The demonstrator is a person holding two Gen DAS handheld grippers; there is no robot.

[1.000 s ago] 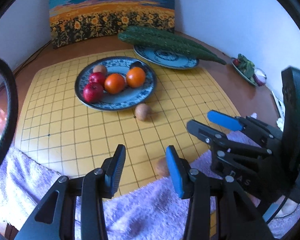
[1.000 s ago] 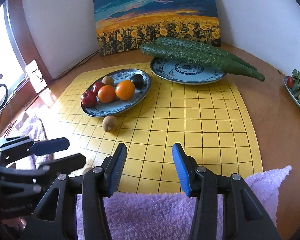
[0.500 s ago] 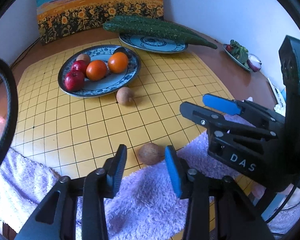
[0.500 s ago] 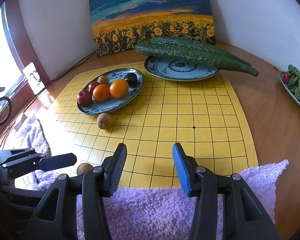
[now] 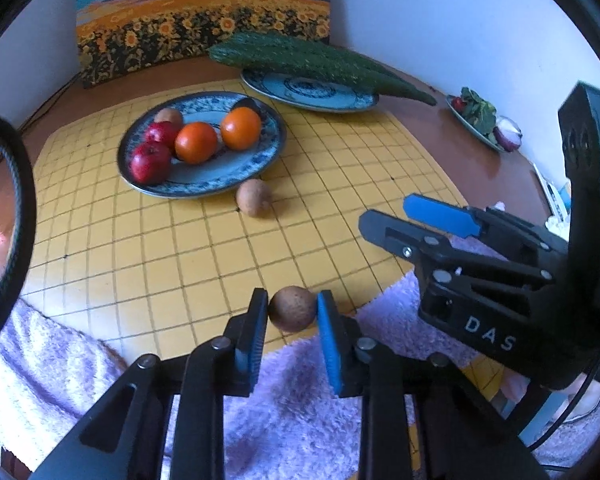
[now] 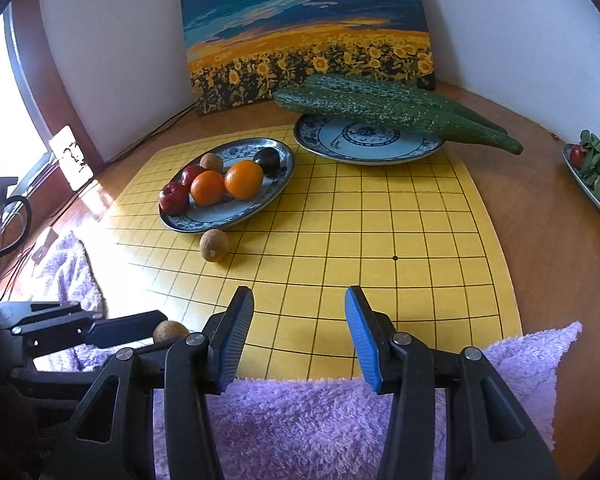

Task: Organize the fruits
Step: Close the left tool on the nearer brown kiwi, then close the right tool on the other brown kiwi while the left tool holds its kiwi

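Observation:
My left gripper (image 5: 292,300) is closing on a small brown round fruit (image 5: 293,309) at the near edge of the yellow grid mat (image 5: 180,248), and both pads press its sides. A second brown fruit (image 5: 254,197) lies on the mat just in front of the blue-patterned plate (image 5: 236,168). That plate holds two red apples (image 5: 150,162), two oranges (image 5: 196,142), another brown fruit and a dark fruit. To the right, my right gripper (image 6: 298,300) stands open over the mat with nothing between its fingers.
A second patterned plate (image 6: 364,148) at the back carries long green cucumbers (image 6: 380,108), with a sunflower painting (image 6: 308,32) leaning on the wall behind. A dish of vegetables (image 6: 596,176) sits far right. A purple towel (image 6: 300,420) covers the near edge.
The left jaws have closed in from wide apart onto the brown fruit, which now sits between the pads. The right gripper keeps the same gap and place.

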